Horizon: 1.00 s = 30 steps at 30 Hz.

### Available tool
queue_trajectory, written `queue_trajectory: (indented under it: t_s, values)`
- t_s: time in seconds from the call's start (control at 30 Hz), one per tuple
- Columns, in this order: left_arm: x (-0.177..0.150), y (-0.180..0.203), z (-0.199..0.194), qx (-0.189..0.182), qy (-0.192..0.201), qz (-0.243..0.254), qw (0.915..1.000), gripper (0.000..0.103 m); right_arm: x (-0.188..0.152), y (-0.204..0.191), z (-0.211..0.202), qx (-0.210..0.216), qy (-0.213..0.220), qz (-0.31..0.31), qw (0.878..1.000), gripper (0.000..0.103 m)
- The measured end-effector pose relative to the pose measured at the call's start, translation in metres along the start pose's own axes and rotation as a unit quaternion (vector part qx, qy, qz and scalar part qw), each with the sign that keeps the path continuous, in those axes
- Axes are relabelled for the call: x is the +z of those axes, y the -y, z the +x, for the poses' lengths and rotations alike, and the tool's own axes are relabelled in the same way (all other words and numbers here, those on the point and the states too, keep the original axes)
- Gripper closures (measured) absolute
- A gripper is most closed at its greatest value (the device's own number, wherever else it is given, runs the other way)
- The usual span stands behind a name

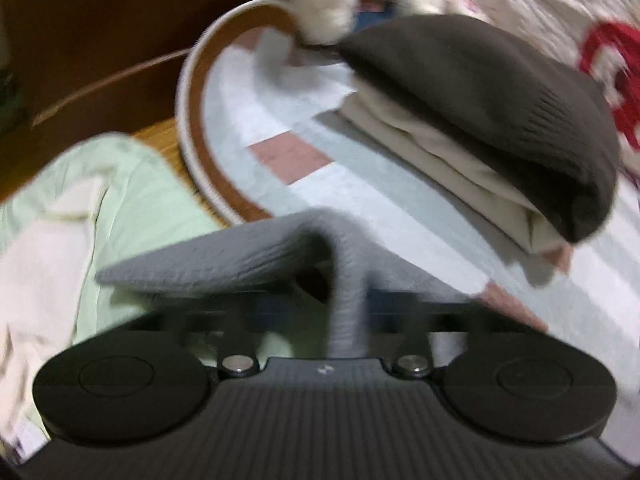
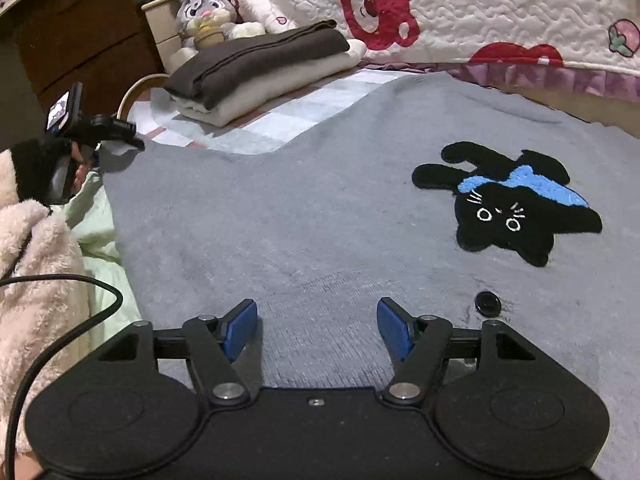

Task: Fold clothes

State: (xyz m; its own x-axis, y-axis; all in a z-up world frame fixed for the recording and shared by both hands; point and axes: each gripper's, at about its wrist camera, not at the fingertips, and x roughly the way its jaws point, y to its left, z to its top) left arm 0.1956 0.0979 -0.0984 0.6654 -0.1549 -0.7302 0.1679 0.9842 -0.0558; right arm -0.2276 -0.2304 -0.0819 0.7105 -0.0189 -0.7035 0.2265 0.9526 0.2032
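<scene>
A grey sweater (image 2: 320, 208) with a black cat patch (image 2: 508, 204) and a black button (image 2: 487, 303) lies spread flat in the right wrist view. My right gripper (image 2: 316, 328) is open, its blue pads (image 2: 240, 330) just above the sweater's near part. My left gripper (image 1: 346, 312) is shut on a fold of the grey sweater (image 1: 240, 256), lifting its edge; the view is blurred. The left gripper also shows in the right wrist view (image 2: 120, 136) at the sweater's far left corner.
A folded stack, dark brown garment (image 2: 260, 60) over a cream one (image 2: 272, 88), sits on a checked rug (image 2: 280, 120). Plush toys (image 2: 204, 8) and a bear-print quilt (image 2: 480, 12) lie behind. A green cloth (image 1: 132, 184) and a fluffy cream garment (image 2: 36, 280) lie at left.
</scene>
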Motion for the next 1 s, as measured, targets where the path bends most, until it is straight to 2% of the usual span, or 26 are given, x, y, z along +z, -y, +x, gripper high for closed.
queue_trajectory:
  t_s: [0.1, 0.2, 0.27, 0.4, 0.53, 0.6, 0.73, 0.83, 0.93, 0.97, 1.0]
  values:
    - [0.004, 0.016, -0.03, 0.005, 0.048, 0.045, 0.9978, 0.098, -0.006, -0.001, -0.004, -0.007, 0.003, -0.005, 1.0, 0.032]
    - [0.008, 0.031, -0.063, 0.01, 0.103, 0.09, 0.9905, 0.098, -0.009, 0.002, -0.011, -0.006, 0.014, 0.002, 1.0, 0.032]
    - [0.011, 0.043, -0.088, 0.0, 0.128, 0.105, 0.9861, 0.098, -0.011, 0.009, -0.016, -0.001, 0.023, 0.02, 1.0, 0.032]
    - [0.013, 0.073, -0.144, -0.06, 0.172, 0.116, 0.9764, 0.099, -0.012, 0.033, -0.024, 0.024, 0.042, 0.098, 0.994, 0.031]
    - [0.006, 0.122, -0.201, -0.13, 0.194, 0.152, 0.9605, 0.098, -0.012, 0.057, -0.032, 0.049, 0.06, 0.175, 0.982, 0.03]
    - [-0.003, 0.152, -0.222, -0.164, 0.186, 0.175, 0.9528, 0.098, -0.013, 0.069, -0.036, 0.061, 0.069, 0.213, 0.973, 0.03]
    - [-0.027, 0.2, -0.255, -0.251, 0.154, 0.179, 0.9387, 0.098, -0.014, 0.068, -0.05, 0.022, 0.099, 0.192, 0.976, 0.03]
    - [-0.055, 0.222, -0.241, -0.291, 0.086, 0.181, 0.9354, 0.098, -0.018, 0.066, -0.056, 0.003, 0.111, 0.167, 0.98, 0.03]
    - [-0.085, 0.243, -0.222, -0.325, 0.009, 0.184, 0.9276, 0.097, -0.022, 0.067, -0.062, -0.008, 0.122, 0.149, 0.981, 0.03]
    - [-0.094, 0.249, -0.215, -0.336, -0.017, 0.185, 0.9236, 0.093, -0.023, 0.068, -0.064, -0.01, 0.124, 0.142, 0.982, 0.03]
    - [-0.104, 0.256, -0.209, -0.346, -0.042, 0.186, 0.9188, 0.083, -0.023, 0.069, -0.064, -0.013, 0.122, 0.136, 0.983, 0.03]
